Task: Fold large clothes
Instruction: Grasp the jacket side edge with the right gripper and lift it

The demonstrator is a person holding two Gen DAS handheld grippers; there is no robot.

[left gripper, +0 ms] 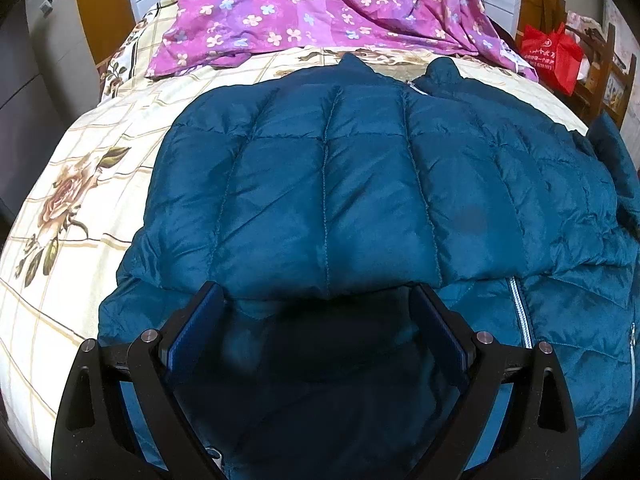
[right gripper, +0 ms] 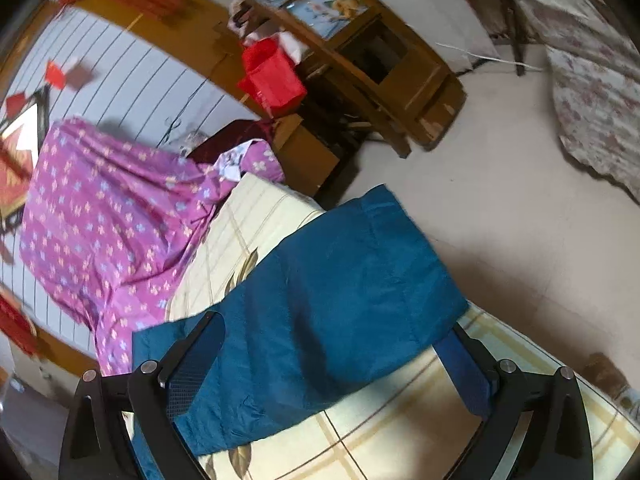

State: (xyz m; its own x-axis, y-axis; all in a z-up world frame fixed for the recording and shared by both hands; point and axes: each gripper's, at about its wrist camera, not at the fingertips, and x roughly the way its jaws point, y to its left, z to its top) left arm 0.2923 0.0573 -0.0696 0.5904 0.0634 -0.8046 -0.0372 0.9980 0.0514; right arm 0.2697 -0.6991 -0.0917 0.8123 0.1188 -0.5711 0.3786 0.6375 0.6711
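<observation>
A teal quilted down jacket lies spread on a bed with a cream floral sheet. Its left side is folded over the body, and a silver zipper shows at the lower right. My left gripper is open, its jaws wide apart over the jacket's near folded edge, holding nothing. In the right wrist view the jacket's sleeve stretches out toward the bed's edge. My right gripper is open with the sleeve lying between its fingers.
A purple flowered quilt is heaped at the head of the bed and also shows in the right wrist view. A red bag and a wooden chair stand beside the bed on a pale floor.
</observation>
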